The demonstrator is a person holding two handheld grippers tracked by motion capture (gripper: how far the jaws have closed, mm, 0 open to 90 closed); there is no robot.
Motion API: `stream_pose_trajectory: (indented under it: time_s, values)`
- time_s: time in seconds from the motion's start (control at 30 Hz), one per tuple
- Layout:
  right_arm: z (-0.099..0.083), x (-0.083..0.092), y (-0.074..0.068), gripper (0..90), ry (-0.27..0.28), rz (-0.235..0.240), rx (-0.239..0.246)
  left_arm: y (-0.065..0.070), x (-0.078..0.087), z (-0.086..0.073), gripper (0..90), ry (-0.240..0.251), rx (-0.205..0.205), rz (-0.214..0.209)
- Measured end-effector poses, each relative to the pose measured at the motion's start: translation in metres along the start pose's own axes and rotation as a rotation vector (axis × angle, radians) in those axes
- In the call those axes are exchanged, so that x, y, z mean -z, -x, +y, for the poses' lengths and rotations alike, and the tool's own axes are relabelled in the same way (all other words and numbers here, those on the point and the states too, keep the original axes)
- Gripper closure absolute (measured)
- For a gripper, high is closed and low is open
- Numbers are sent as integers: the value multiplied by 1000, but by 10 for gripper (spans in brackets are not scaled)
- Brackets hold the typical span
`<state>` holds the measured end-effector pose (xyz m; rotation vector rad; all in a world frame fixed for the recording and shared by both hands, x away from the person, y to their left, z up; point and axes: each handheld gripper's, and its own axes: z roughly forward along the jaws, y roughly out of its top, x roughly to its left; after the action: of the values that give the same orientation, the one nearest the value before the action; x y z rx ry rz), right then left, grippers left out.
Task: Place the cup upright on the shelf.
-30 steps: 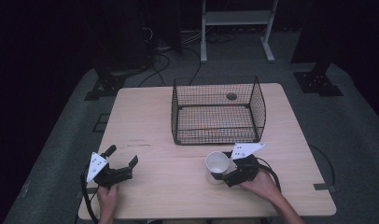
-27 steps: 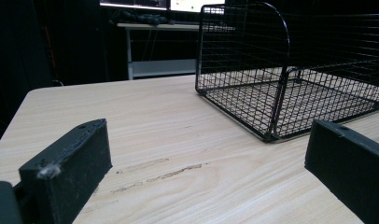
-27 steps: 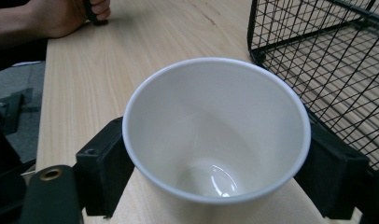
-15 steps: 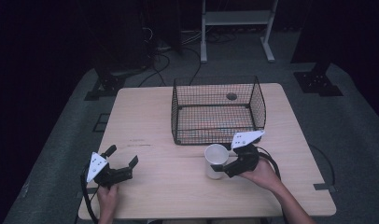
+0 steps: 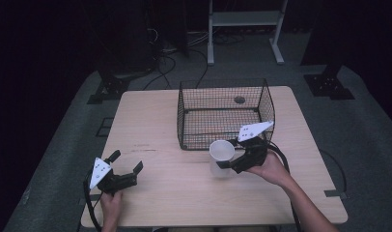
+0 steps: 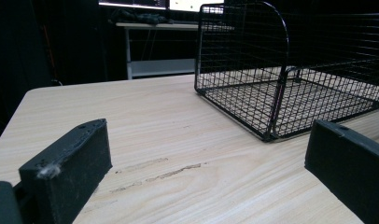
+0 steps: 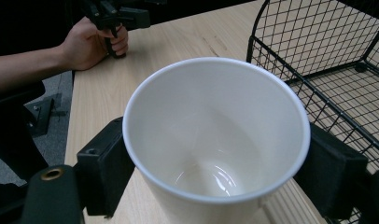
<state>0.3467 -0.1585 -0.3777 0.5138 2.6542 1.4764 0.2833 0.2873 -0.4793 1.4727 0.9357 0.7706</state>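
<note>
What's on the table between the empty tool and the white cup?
Nothing: bare wooden table lies between the left tool and the white cup, as the high view shows.

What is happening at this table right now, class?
A person sits at a wooden table with tongs in each hand. The right tongs are clamped on a white paper cup, one jaw on each side, holding it upright in front of a black wire basket. The cup looks empty inside. The left tongs rest open near the table's front left, holding nothing.
</note>
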Motion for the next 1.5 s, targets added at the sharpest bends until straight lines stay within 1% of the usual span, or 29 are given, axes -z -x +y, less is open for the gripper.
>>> stream_pose_trajectory:
  time_s: [0.27, 0.57, 1.4, 1.5]
  values:
    - [5, 4, 5, 194, 6, 12, -8, 0, 0, 0, 0, -1, -1, 0]
    - [16, 9, 11, 195, 16, 19, -1, 0, 0, 0, 0, 0, 0, 0]
    - [49, 13, 25, 195, 18, 9, 22, 0, 0, 0, 0, 1, 0, 1]
    - [53, 13, 29, 195, 16, 6, 20, 0, 0, 0, 0, 1, -1, 0]
